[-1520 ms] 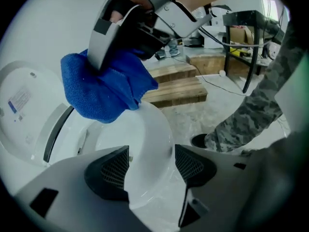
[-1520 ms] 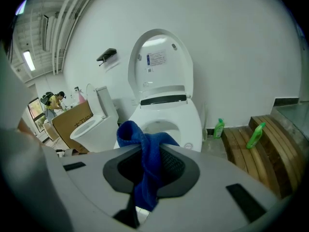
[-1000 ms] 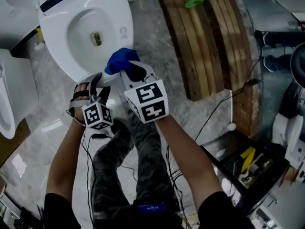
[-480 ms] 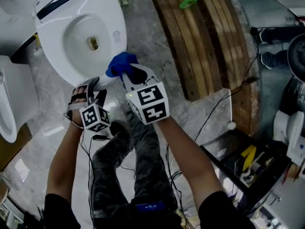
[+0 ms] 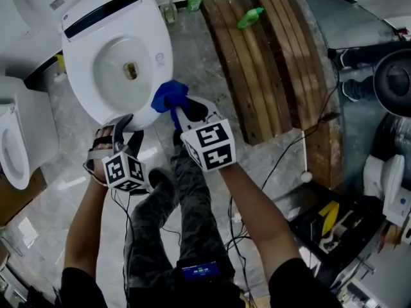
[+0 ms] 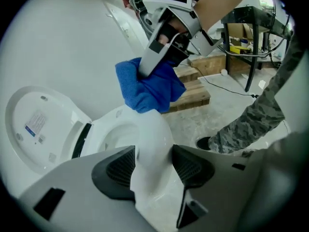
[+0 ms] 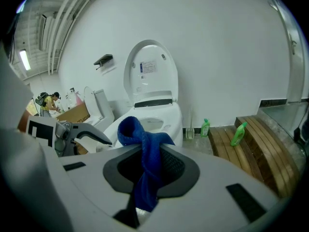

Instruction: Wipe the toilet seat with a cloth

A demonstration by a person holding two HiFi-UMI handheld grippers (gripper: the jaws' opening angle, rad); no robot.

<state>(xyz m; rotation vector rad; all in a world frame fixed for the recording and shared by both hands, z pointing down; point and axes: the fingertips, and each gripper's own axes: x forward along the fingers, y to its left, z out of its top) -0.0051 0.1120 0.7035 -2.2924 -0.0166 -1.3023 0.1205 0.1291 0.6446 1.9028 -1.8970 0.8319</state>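
Toilet bowl holds only a dark spot. Right gripper pinches the blue cloth, held over the front rim. Left gripper jaws have just been closing and seem clamped on the toilet seat front edge. Black crate contents are unclear.
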